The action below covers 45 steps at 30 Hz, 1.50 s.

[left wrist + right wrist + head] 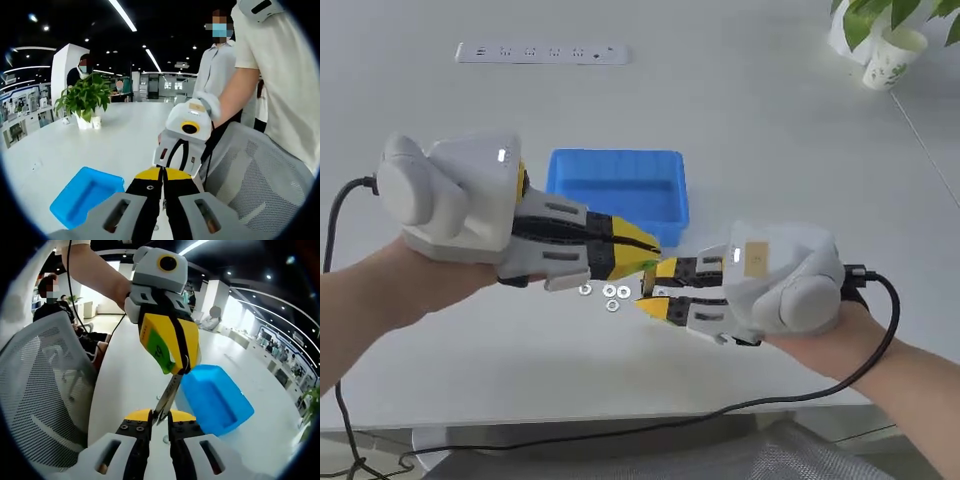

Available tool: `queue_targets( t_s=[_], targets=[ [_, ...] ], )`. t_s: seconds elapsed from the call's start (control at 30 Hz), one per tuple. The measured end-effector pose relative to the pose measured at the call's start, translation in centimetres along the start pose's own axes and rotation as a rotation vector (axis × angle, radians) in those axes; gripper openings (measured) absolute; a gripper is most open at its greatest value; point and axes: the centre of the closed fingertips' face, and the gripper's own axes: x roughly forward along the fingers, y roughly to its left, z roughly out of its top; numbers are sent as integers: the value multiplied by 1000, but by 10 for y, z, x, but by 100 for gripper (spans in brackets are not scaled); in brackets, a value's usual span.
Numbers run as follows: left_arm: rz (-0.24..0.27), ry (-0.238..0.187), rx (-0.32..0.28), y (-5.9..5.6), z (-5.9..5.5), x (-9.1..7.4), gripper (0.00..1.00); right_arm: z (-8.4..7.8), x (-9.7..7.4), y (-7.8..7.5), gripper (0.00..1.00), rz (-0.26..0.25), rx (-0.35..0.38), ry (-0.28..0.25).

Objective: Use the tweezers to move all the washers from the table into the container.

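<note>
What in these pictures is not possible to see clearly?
1. Washers: head view, too small to count surely; the left gripper may cover more.
2. Tweezers: head view, hidden between both grippers' jaws.
3. Right gripper: right gripper view, unclear whether its jaws clamp the tweezers or only touch them.
</note>
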Motion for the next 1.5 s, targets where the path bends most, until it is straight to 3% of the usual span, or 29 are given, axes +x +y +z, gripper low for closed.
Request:
queue_targets(
  t_s=[0.37,1.5],
  targets=[
    [-21,-9,-13,2,-1,6,4,-12,-5,-9,15,-29,-39,27],
    [-26,33,-26,6,-13,25,4,-28,-3,-9,15,-37,23,1]
  ],
)
